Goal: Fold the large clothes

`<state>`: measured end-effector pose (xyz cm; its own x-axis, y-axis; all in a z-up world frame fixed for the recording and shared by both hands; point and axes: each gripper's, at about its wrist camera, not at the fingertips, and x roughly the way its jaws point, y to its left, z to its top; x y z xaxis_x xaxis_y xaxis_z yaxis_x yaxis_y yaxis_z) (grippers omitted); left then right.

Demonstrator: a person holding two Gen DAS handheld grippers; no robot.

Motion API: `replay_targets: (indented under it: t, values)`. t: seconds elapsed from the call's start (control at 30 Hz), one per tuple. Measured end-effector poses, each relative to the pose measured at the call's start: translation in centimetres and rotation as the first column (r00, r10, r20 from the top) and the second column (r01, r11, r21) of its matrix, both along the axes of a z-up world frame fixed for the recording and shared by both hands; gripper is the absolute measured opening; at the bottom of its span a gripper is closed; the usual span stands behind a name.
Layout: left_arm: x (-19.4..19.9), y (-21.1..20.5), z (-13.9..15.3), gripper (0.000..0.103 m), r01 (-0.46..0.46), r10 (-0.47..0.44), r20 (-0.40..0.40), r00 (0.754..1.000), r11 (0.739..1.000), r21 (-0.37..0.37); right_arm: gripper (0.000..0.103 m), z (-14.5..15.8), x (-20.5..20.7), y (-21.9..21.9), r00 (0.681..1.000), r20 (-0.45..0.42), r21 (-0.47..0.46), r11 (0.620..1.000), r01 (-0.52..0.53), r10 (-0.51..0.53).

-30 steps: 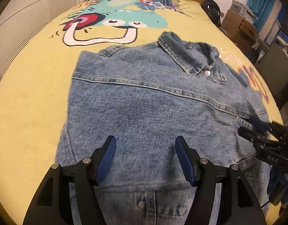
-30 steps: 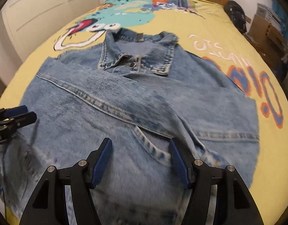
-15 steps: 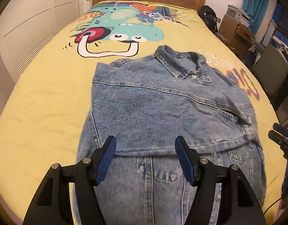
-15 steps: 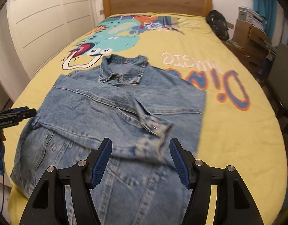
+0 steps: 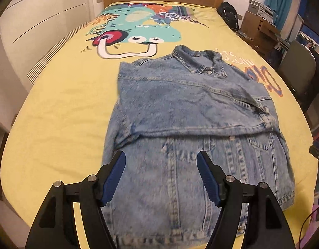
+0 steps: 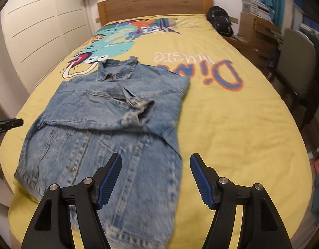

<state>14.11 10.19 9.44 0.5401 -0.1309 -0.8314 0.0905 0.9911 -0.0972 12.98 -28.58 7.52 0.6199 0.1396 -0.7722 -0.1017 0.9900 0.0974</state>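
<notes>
A blue denim jacket point(image 5: 186, 114) lies flat on the yellow bed, collar toward the headboard, both sleeves folded across its chest. It also shows in the right wrist view point(image 6: 109, 120), with a sleeve cuff point(image 6: 142, 110) on top. My left gripper point(image 5: 161, 176) is open and empty, held above the jacket's lower hem. My right gripper point(image 6: 155, 176) is open and empty above the jacket's lower right edge. The left gripper's tip point(image 6: 10, 123) shows at the left edge of the right wrist view.
The yellow dinosaur-print bedspread point(image 5: 61, 108) covers the bed, with a wooden headboard point(image 6: 155, 4) behind. White wardrobe doors point(image 6: 34, 31) stand on the left. A black bag point(image 6: 219, 20), a wooden desk point(image 6: 261, 35) and a grey chair point(image 6: 298, 68) stand on the right.
Both grippers have pulled back and up from the jacket, so more of the bed shows. Both stayed open. The sleeves now lie folded across the jacket.
</notes>
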Motion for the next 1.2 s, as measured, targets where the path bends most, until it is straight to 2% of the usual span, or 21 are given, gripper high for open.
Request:
replay_targets:
  t: [0.13,0.17,0.47,0.67,0.97,1.2]
  values:
    - [-1.8,1.4,-0.6,0.074,-0.030,0.030,-0.017,0.999,1.000,-0.002,0.075,-0.6,-2.2,-1.4,0.999,-0.014,0.007,0.999,0.036,-0.036]
    - [-2.2,1.8,-0.7,0.074,-0.038,0.037,-0.021,0.999,0.999,-0.003,0.078,-0.8,-2.7,-1.8,0.999,-0.018,0.010,0.999,0.044,-0.044]
    - [-5.7,5.4,-4.1,0.075,-0.139,0.137,-0.100,0.986,0.990,-0.019,0.079,-3.2,-5.4,-3.4,0.994,-0.082,0.028,0.996,0.080,-0.077]
    - [-7.3,7.6,-6.6,0.079,-0.193,0.184,-0.162,0.970,0.980,-0.045,0.080,-5.4,-6.0,-4.1,0.986,-0.144,0.056,0.994,0.095,-0.087]
    - [-9.0,9.2,-9.4,0.080,-0.220,0.187,-0.239,0.953,0.968,-0.120,0.080,-8.1,-6.2,-4.5,0.969,-0.235,0.119,0.987,0.104,-0.074]
    - [-9.7,10.0,-10.2,0.080,-0.217,0.169,-0.261,0.950,0.962,-0.168,0.080,-9.5,-6.0,-4.8,0.956,-0.286,0.161,0.980,0.115,-0.065]
